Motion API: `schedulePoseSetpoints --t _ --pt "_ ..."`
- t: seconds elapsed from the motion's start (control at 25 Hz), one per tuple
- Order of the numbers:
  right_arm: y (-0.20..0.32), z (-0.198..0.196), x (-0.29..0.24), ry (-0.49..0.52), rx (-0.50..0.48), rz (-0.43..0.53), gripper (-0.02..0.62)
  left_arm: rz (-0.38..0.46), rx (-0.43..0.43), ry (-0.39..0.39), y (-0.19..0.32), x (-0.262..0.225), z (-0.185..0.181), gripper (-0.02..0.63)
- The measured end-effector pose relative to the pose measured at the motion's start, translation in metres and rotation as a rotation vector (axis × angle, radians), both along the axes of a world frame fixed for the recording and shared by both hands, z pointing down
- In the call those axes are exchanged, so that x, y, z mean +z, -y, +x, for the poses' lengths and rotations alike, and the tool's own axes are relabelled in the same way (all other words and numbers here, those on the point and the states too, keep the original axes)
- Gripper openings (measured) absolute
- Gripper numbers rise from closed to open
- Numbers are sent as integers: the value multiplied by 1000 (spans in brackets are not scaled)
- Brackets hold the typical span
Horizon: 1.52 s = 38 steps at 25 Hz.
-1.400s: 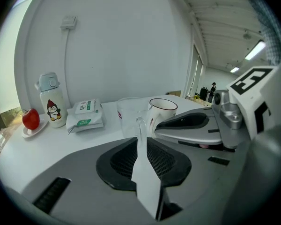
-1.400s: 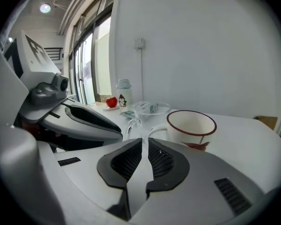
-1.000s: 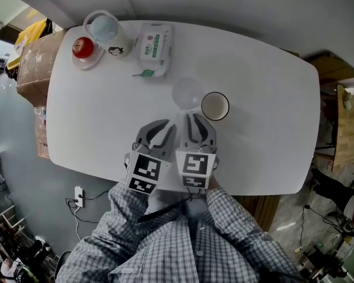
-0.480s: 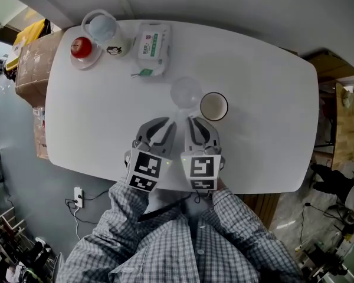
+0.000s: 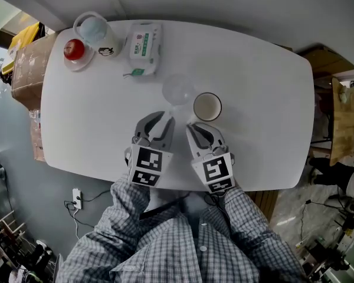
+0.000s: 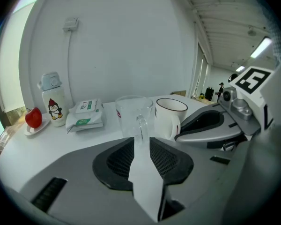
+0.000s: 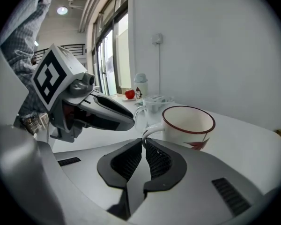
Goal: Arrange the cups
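Observation:
A clear glass cup (image 5: 178, 89) and a white mug with a dark red rim (image 5: 207, 106) stand side by side mid-table. My left gripper (image 5: 162, 121) points at the glass. Its jaws have just been opening, and the glass's handle (image 6: 141, 124) stands at the gap between the tips with the pads off it. My right gripper (image 5: 196, 128) is shut on the mug's handle (image 7: 147, 131), pinched at the fingertips. The mug (image 7: 189, 125) rests on the table, and the glass (image 7: 157, 108) stands just behind it.
At the table's far left corner stand a penguin-print bottle (image 5: 96, 34), a red apple on a saucer (image 5: 74, 50) and a pack of wipes (image 5: 141, 45). A cardboard box (image 5: 26, 58) sits beyond the left edge. The white table (image 5: 265, 99) ends just under my hands.
The left jaws have spread apart at the glass's handle. The right gripper has turned, its marker cube swinging to the right, still pinching the mug's handle.

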State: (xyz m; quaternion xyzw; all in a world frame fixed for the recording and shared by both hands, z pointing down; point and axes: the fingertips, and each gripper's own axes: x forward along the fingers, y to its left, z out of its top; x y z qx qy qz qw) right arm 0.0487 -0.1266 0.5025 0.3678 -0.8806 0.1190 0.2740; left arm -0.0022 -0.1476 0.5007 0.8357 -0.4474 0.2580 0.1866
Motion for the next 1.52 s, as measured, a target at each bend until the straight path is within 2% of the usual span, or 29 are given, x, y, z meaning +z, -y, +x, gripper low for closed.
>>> schedulePoseSetpoints --t 0.24,0.48,0.68,0.88,1.04,1.12,1.28,1.32,1.4,1.52 --pt "-7 7 0 -10 -169 -20 28 2 -3 -6 3 -1 13 97" --pt "-15 18 0 0 -281 -54 28 5 -22 8 10 1 17 97" --pt "-21 29 -1 -12 -322 -69 28 9 -34 23 14 1 15 97" --pt "-24 43 0 -18 -304 -75 28 8 -37 29 14 3 16 95" --pt "-25 53 0 -34 -265 -72 28 8 -27 35 14 3 16 94" --pt "-25 58 0 -59 -211 -52 28 6 -24 33 14 4 17 92" --pt "-25 70 -5 -69 25 -6 33 2 -15 32 12 4 18 91" --pt "-27 69 -7 -52 73 -6 75 2 -13 33 12 4 18 91" --pt "-29 64 -11 -23 148 -11 122 2 -12 36 12 4 19 87" --pt "-24 57 -11 -52 232 9 130 5 -10 39 12 3 19 76"
